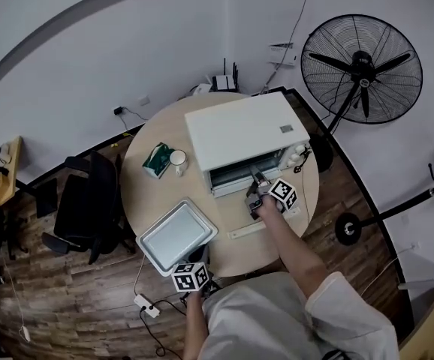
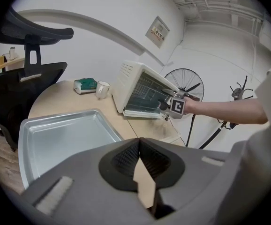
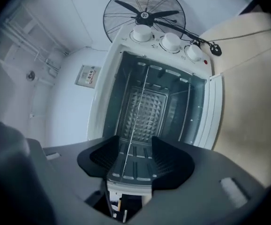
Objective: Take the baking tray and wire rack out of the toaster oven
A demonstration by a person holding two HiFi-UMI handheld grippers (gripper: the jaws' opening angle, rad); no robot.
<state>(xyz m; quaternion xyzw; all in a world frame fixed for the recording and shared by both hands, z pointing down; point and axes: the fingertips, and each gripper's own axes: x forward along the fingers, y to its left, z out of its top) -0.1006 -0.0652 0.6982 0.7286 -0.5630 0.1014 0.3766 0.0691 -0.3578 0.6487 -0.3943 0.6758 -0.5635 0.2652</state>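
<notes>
Hovering at the open white toaster oven, right claw is spread, with the thin wire rack between its pads, ungripped. Left claw is pressed together, empty. Silver baking tray sits on the round wooden tabletop. Risk: an off-centre pinch lets the rack tilt and snag its side rails.

Baking tray: near edge, toward 6 o'clock, hidden behind the left gripper. Wire rack: edge-on, a thin line only, its bars indiscernible. Wall notice: print too small to read.
</notes>
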